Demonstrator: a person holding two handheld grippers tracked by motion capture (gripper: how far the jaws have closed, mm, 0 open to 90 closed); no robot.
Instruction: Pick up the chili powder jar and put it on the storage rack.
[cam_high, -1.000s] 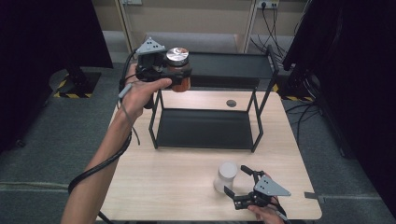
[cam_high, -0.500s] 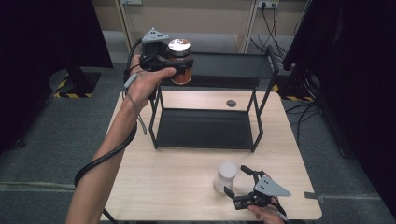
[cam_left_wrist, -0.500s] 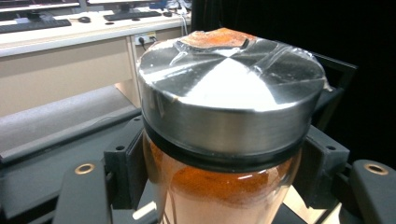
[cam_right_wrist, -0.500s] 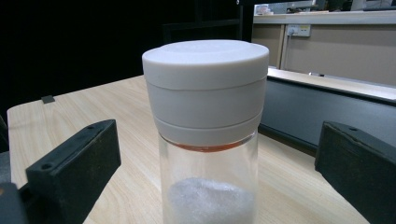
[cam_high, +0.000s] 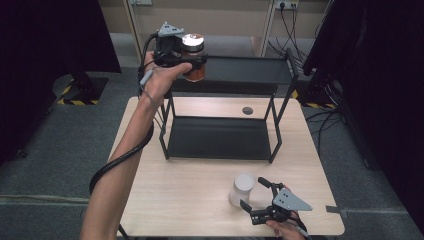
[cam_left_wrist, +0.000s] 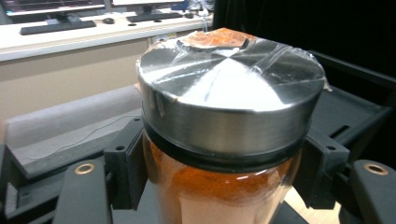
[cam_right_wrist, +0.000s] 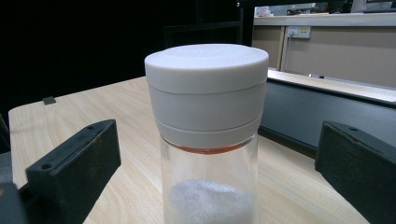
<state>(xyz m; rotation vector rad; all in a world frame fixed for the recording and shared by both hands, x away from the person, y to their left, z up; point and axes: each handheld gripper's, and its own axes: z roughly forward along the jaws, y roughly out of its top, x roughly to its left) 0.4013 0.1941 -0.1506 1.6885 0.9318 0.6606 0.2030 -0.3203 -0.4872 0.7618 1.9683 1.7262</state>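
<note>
The left gripper (cam_high: 192, 60) is clamped on a spice jar (cam_high: 193, 57), its black jaws pressing both sides of the round glass body just under the lid. The jar is clear glass packed with fine orange-red powder, topped by a broad brushed-metal lid (cam_left_wrist: 231, 100) with crinkled clear film stuck over it and a smear of powder at the far edge. The left arm stretches long from the table's near edge, with the hand (cam_high: 159, 82) wrapped around the gripper's body, carrying the jar upright at the left end of the black metal rack's (cam_high: 272, 150) top shelf.

The right gripper (cam_high: 260, 198) sits low at the near edge of the pale wooden table (cam_high: 175, 190), its jaws spread wide apart. Between them, touching neither, stands a shaker (cam_right_wrist: 208, 140): a clear cylinder with a smooth, matte white plastic cap and white grains lying in its bottom.
</note>
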